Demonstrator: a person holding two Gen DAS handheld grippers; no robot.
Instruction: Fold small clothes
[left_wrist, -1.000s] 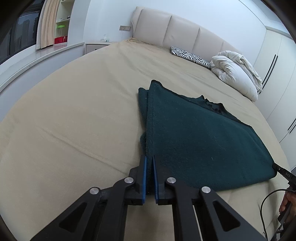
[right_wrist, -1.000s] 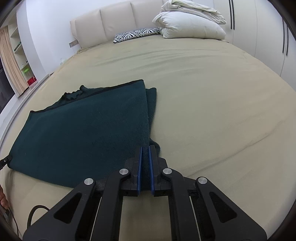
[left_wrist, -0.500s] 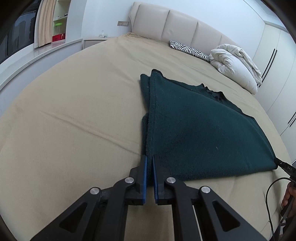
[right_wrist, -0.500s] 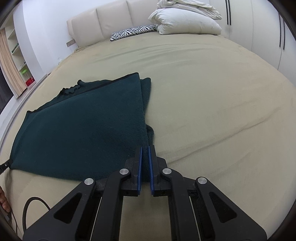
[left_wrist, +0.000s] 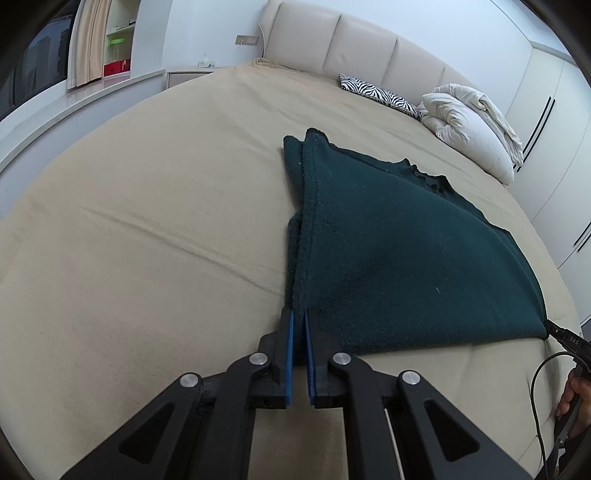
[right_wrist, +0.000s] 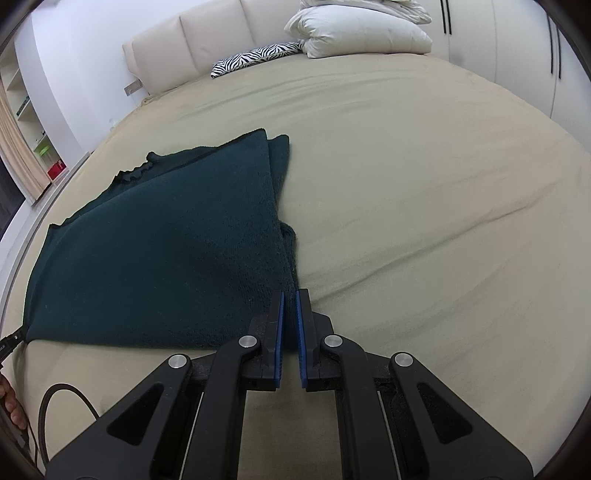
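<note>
A: A nubby, matt knit is being shown by the dark green sweater (left_wrist: 402, 251), with loose fuzz along its folded edge.

B: Under it, a smooth beige cloth with soft creases is being shown by the bedsheet (left_wrist: 155, 206).

A: Matt black plastic is being shown on the left gripper (left_wrist: 298, 325) and the right gripper (right_wrist: 290, 306), with blue rubbery pads and shiny metal rivets.

B: A padded, faintly glossy leather look is being shown by the headboard (left_wrist: 354, 40), and crumpled white cloth by the duvet (right_wrist: 354, 29).
</note>
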